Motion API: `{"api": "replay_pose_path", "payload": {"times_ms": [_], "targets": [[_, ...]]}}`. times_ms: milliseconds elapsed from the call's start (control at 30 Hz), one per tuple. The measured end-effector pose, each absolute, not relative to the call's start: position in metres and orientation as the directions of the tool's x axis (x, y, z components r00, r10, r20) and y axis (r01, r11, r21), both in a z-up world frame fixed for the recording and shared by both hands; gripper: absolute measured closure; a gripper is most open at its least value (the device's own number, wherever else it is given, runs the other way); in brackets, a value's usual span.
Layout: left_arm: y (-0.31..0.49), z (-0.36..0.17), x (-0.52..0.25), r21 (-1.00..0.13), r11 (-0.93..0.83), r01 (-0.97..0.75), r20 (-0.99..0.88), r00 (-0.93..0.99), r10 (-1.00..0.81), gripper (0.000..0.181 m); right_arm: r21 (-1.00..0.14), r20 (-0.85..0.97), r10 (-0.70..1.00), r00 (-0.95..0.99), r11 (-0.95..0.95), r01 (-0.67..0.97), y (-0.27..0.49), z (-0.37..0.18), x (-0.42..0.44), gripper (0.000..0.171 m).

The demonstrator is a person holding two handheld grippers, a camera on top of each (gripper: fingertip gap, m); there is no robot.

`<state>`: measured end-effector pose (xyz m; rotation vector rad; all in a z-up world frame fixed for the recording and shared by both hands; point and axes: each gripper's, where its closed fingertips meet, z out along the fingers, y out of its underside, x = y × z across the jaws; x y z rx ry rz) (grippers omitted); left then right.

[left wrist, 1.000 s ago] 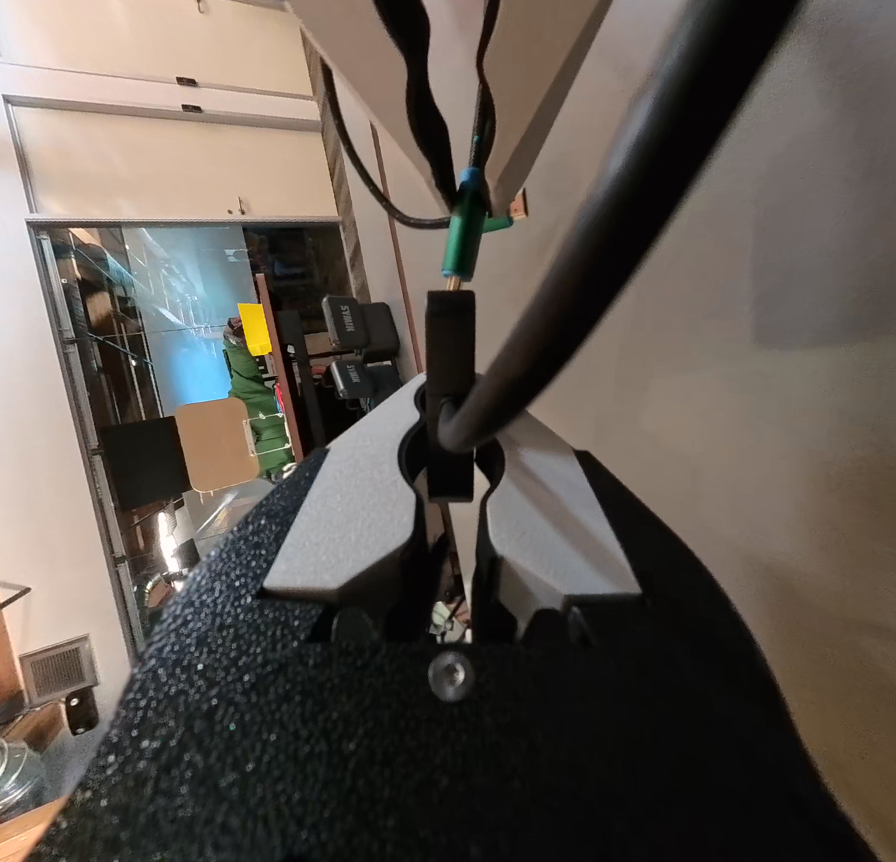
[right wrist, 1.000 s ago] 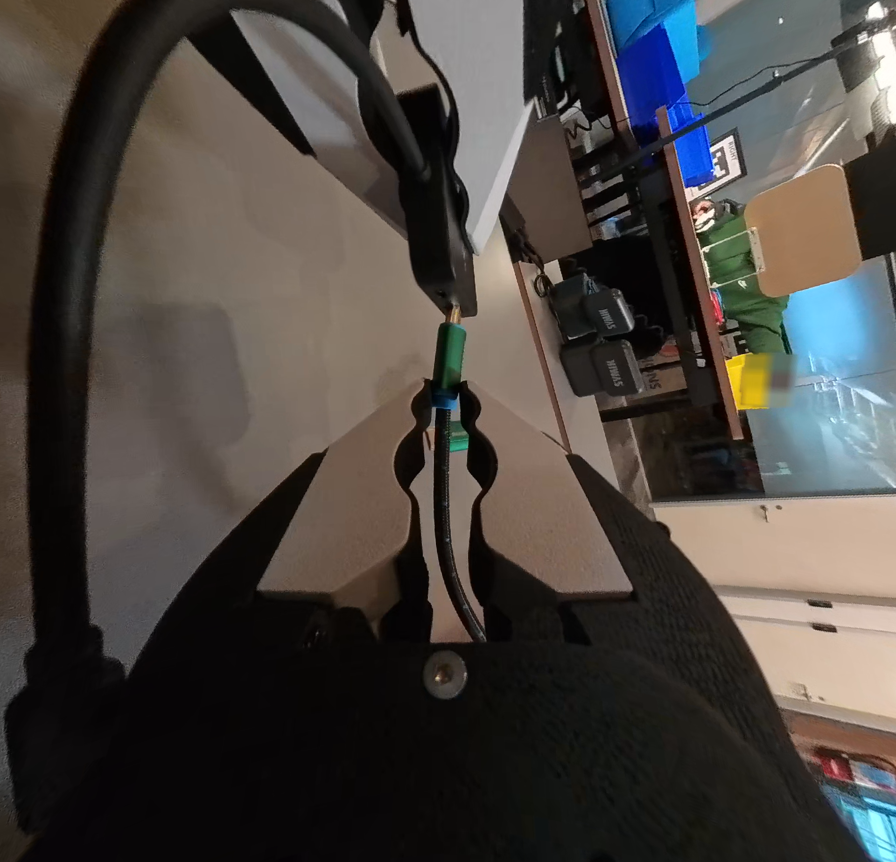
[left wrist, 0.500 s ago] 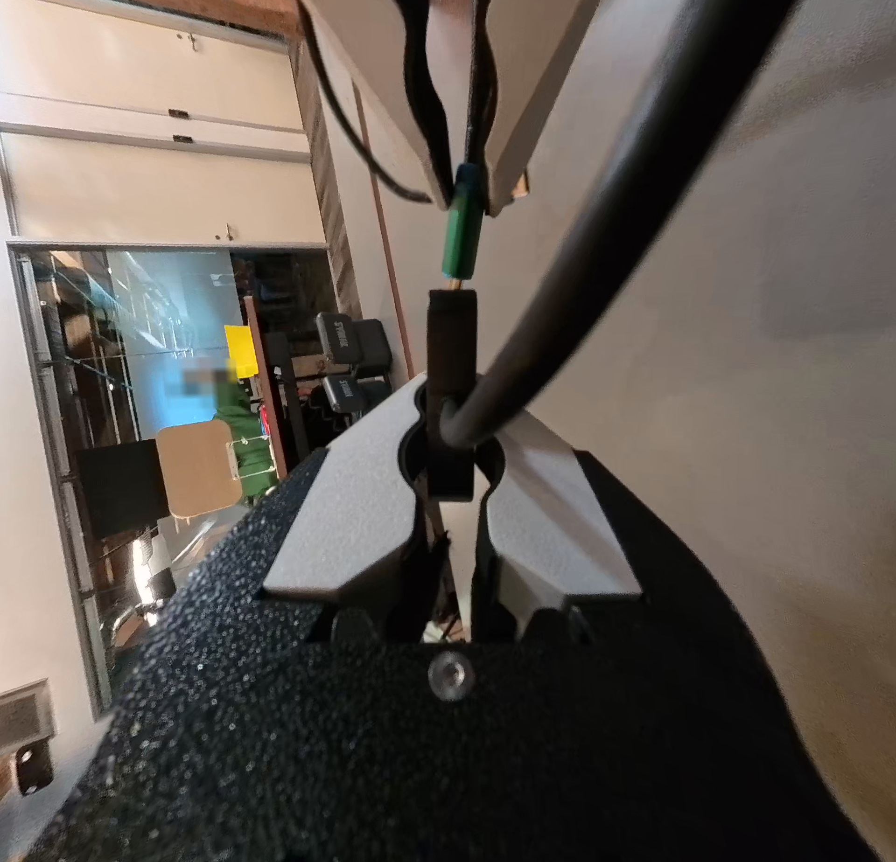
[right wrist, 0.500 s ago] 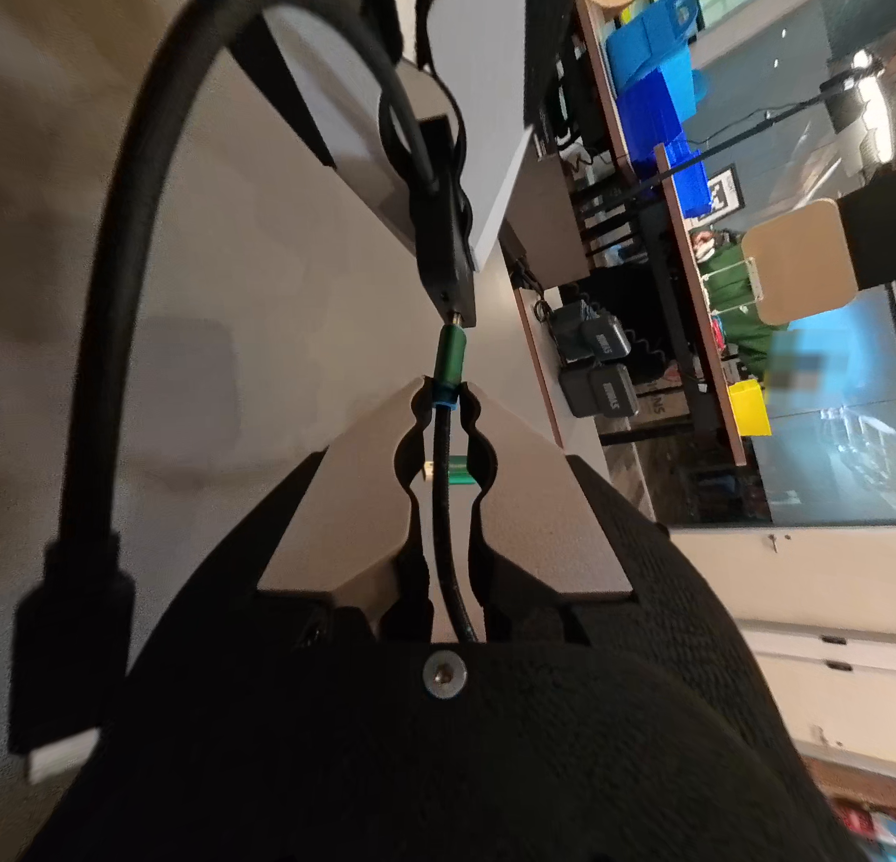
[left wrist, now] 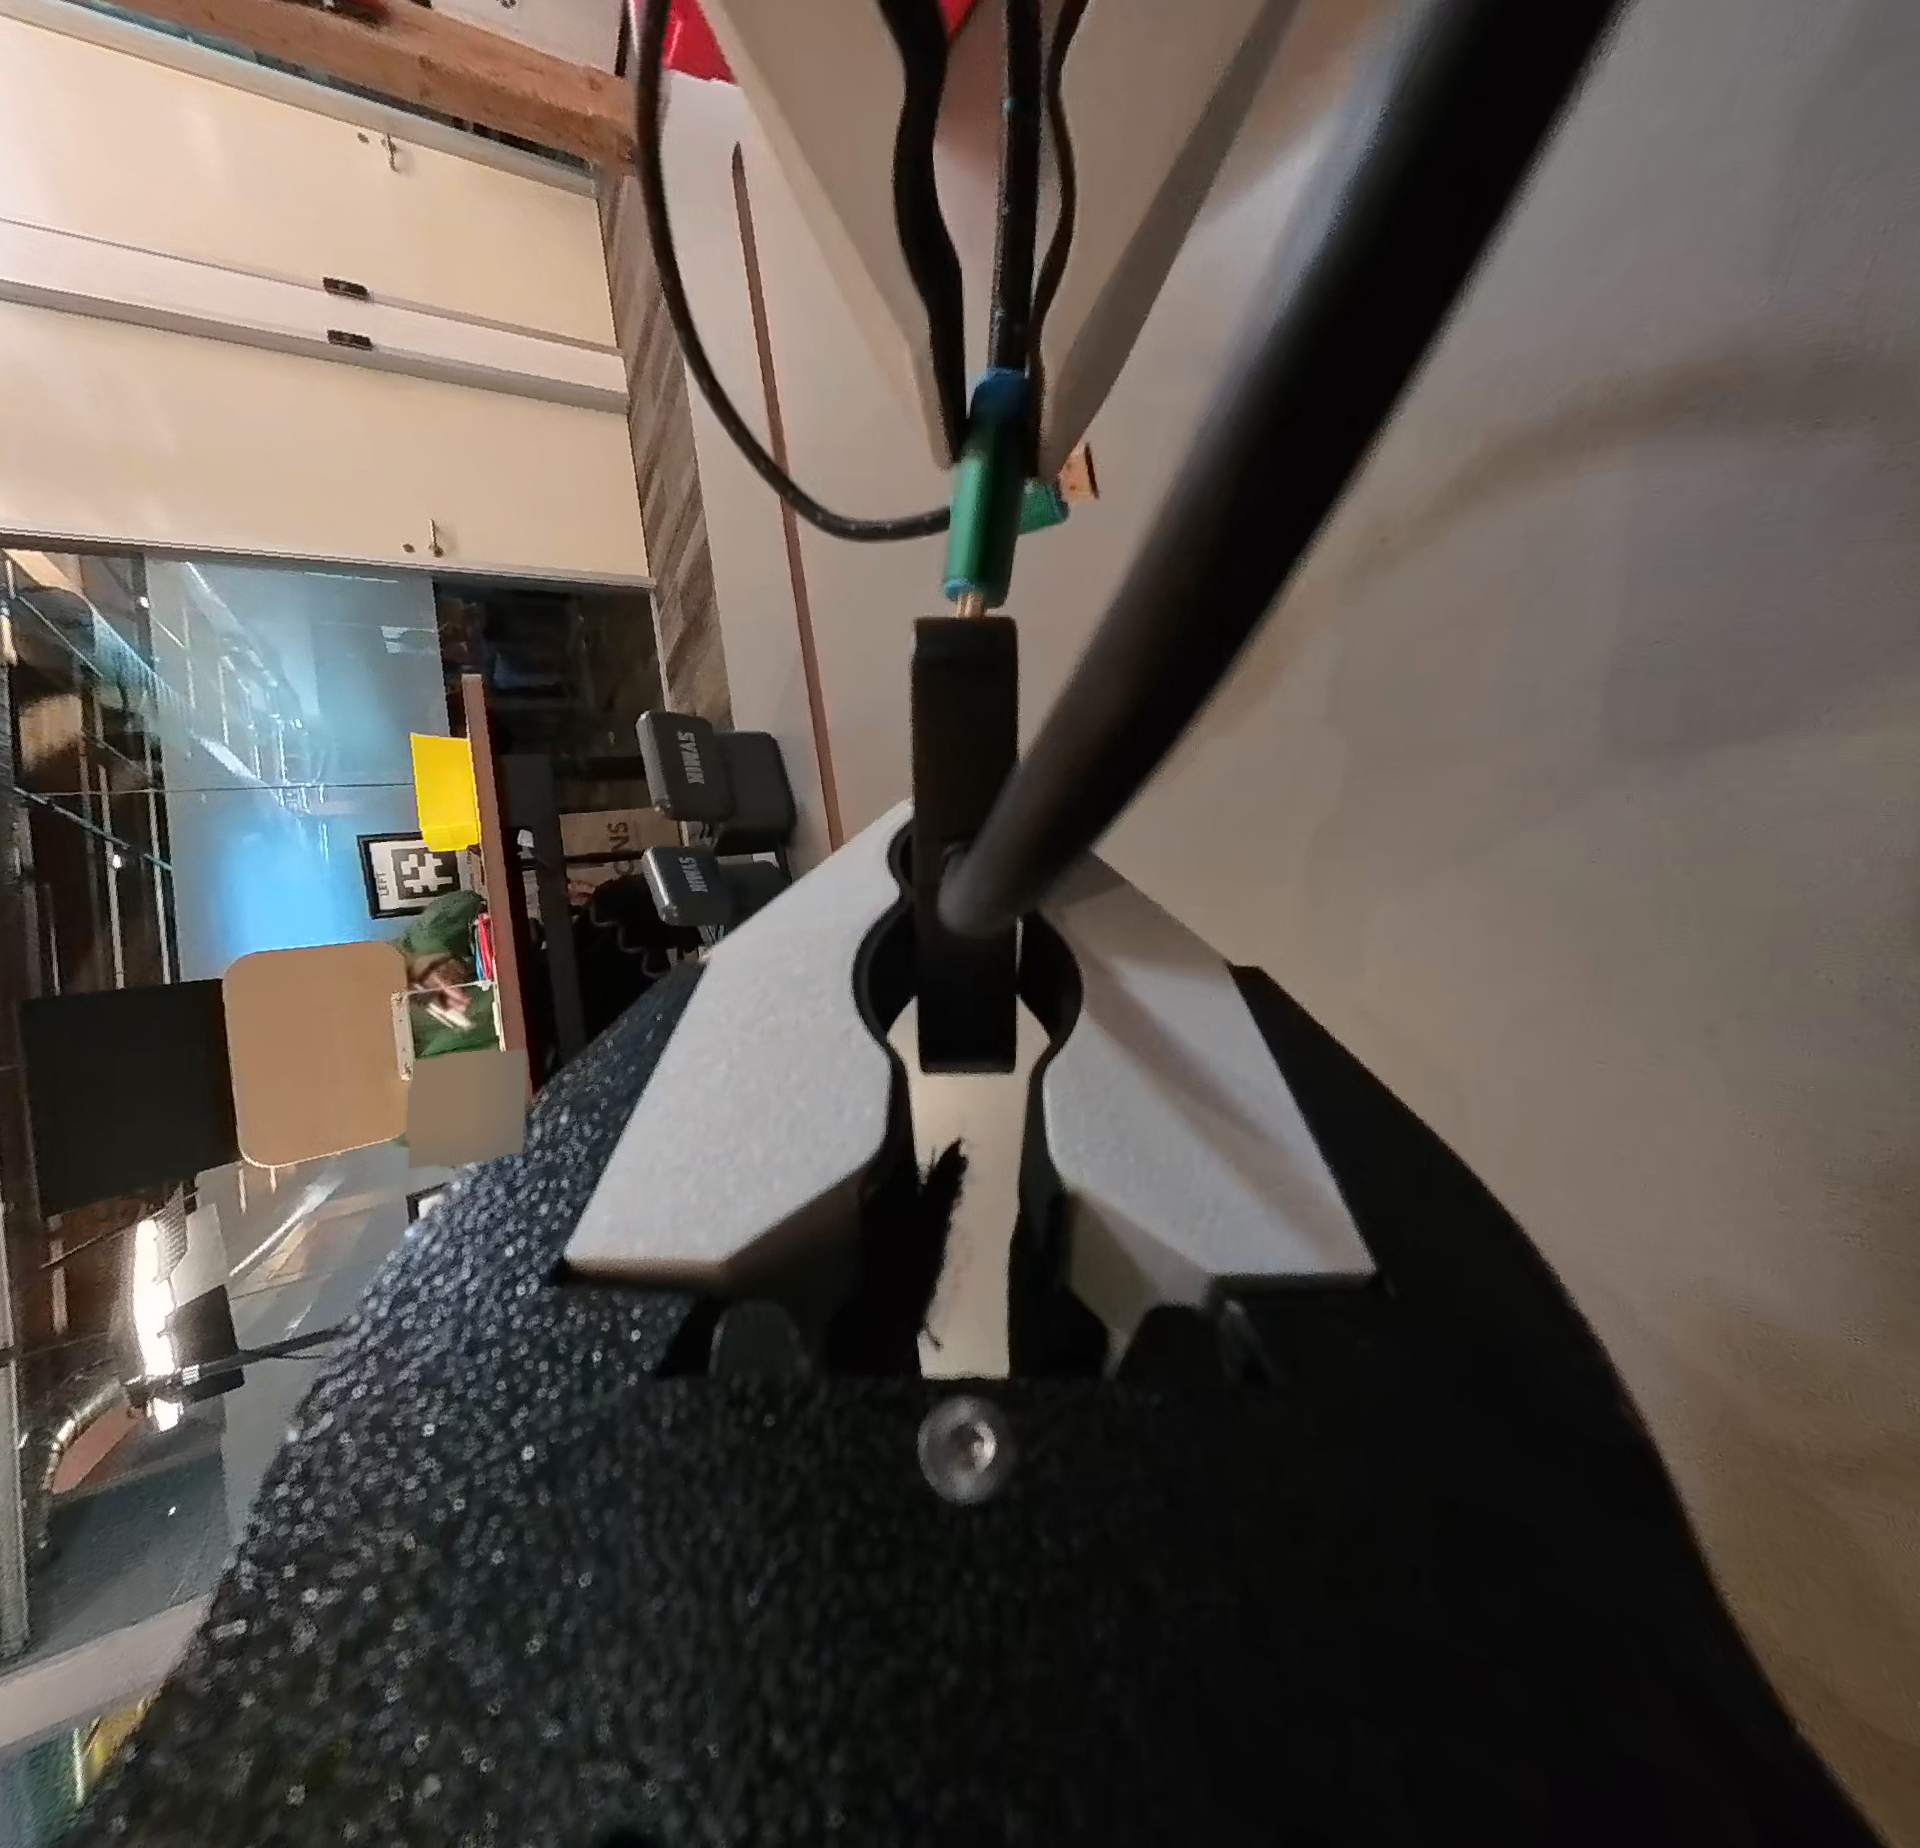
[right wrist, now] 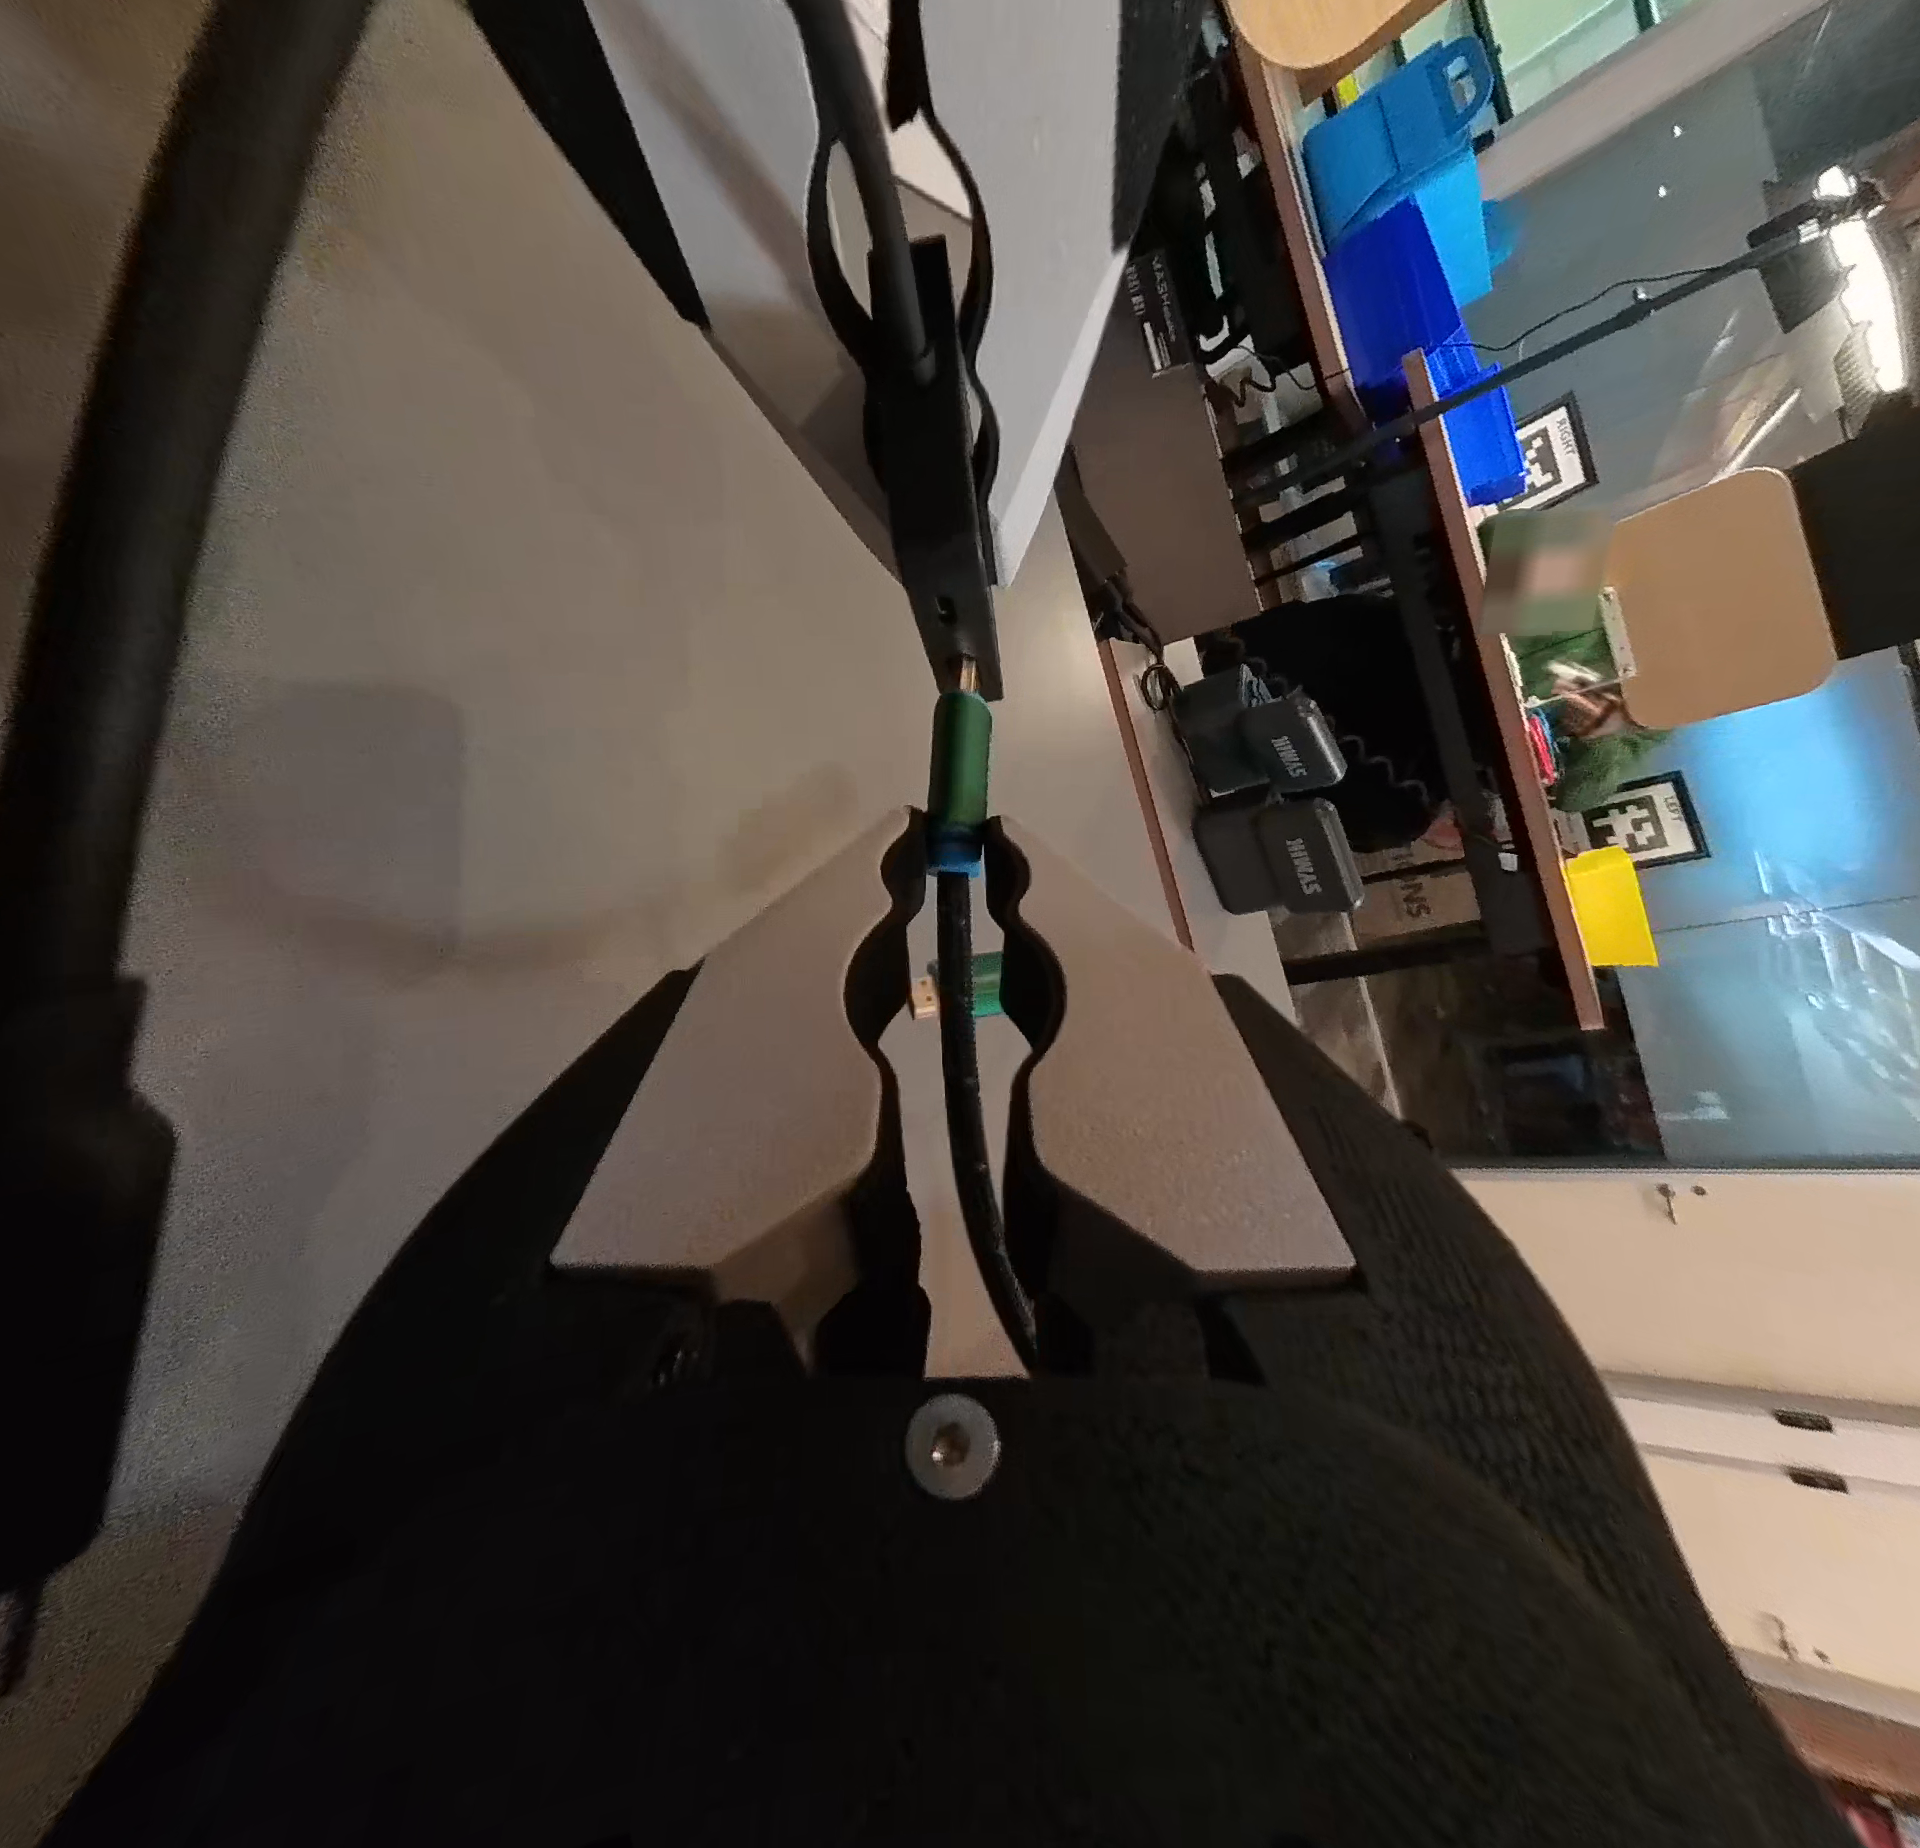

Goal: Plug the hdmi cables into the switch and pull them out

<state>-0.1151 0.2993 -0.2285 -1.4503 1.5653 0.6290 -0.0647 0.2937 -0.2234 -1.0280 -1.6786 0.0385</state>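
Note:
My left gripper (left wrist: 961, 842) is shut on a small black HDMI switch (left wrist: 961, 749), held edge-on, with a thick black cable (left wrist: 1299, 427) arching off it. My right gripper (right wrist: 956, 848) is shut on a green HDMI plug (right wrist: 958, 764) by its blue collar. The two grippers face each other above the table. The plug's gold tip meets the switch's (right wrist: 940, 520) end port, with a little gold showing. In the left wrist view the green plug (left wrist: 979, 531) sits in the right gripper (left wrist: 992, 437) at the top. A second green plug (right wrist: 985, 977) lies on the table behind.
The beige table (left wrist: 1558, 915) runs under both grippers. The plug's thin black cable (left wrist: 707, 396) loops to the side. Past the table edge are black cases (right wrist: 1288, 801), blue bins (right wrist: 1392, 240), a glass wall and a seated person in green (left wrist: 447, 998).
Both grippers have tilted together, so the background has slid in both views. The thick cable's loose end has swung to the left edge of the right wrist view. Plug and switch stay tip to port.

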Motion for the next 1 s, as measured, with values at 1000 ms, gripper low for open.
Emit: {"api": "replay_pose_path", "payload": {"times_ms": [1000], "targets": [[0.302,-0.244,-0.12,-0.147,0.155,-0.977,-0.846,0.043,-0.531,0.172,-0.522,0.761,0.648,-0.023,0.633,0.572,0.298,-0.232,-0.077,0.163]]}}
